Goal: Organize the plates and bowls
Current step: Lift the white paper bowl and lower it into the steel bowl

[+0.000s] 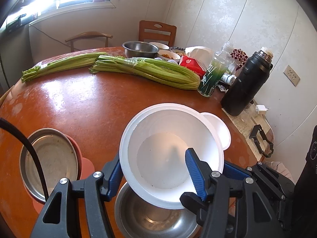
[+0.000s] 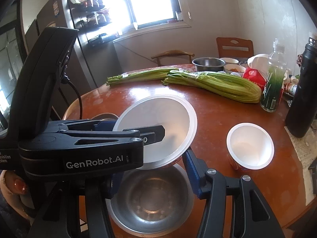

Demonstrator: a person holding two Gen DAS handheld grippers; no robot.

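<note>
The big white bowl (image 1: 170, 150) is up off the table (image 1: 89, 103) and tipped to one side. It hangs right over a shiny metal bowl (image 1: 150, 218) that sits at the near edge of the table. The left gripper (image 1: 153, 156) is pinching the white bowl: one blue finger (image 1: 195, 172) is inside it and the other is pressed on the outside of its wall. The right gripper (image 2: 152, 170) is close in too. One of its blue fingers (image 2: 190, 166) sits just beside the bowl's rim and looks like it touches it. Its other finger is hidden behind the left gripper, so I cannot tell if it is squeezing the bowl or not. A small white cup (image 2: 250, 145) stands on the table just to the right of the big bowl. On the left, a flat metal plate (image 1: 49, 160) lies on top of a pink plate (image 1: 87, 166). Far back on the table lie two long bunches of celery (image 1: 150, 71), and behind them is another metal bowl (image 1: 140, 48). A green bottle (image 1: 213, 75) and a tall black flask (image 1: 247, 81) stand on the right side.
</note>
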